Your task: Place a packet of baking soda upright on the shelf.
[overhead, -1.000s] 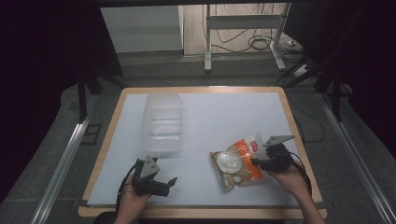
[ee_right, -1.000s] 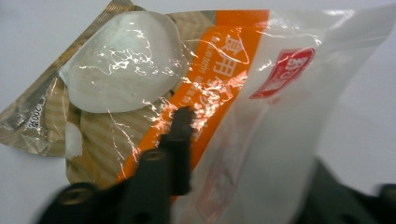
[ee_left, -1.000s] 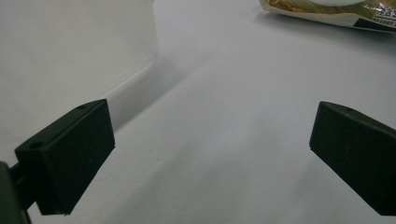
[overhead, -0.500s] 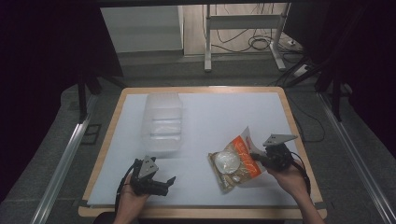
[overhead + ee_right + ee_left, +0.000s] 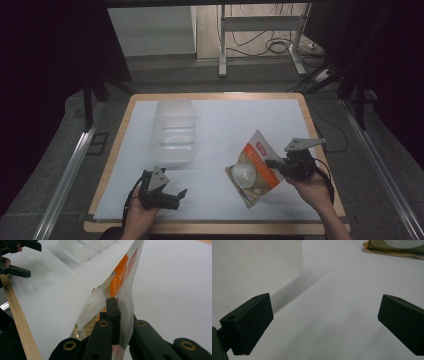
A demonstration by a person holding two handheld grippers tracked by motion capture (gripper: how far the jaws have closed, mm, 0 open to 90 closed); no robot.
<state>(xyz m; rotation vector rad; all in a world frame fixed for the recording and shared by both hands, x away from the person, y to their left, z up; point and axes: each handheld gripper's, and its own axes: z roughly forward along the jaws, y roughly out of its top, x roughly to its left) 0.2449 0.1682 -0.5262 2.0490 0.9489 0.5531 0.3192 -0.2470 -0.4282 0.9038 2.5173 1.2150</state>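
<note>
The table (image 5: 210, 125) has a white matte top with a light wooden border around it. It stands on a grey floor (image 5: 165, 75). On each side of the table a metal rail (image 5: 65, 175) runs along the floor. Behind the table there is a pale wall panel (image 5: 150, 30), the legs of a metal stand (image 5: 260, 45) and some dark cables (image 5: 280, 47). The rest of the room is dark.

On the left half of the table stands a clear plastic box (image 5: 173, 131). It is rectangular with rounded corners, and its walls look cloudy.

The pouch (image 5: 255, 167) is on the right half, near the front edge. It is a flat, glossy bag, orange and white, with a round clear window and a small red label near its upper corner. Its upper part is lifted and its lower corner is low at the table. In the right gripper view the film looks thin and creased.

The right gripper (image 5: 280, 165) is clamped on the right edge of the pouch; its black jaws are pressed together on the film. A grey plate (image 5: 304, 144) sits on top of it.

The left gripper (image 5: 176, 198) is at the front left, held in the left hand (image 5: 141, 214), and its jaws are wide apart with nothing between them. In its own view the blocky black jaws are over the white top.
</note>
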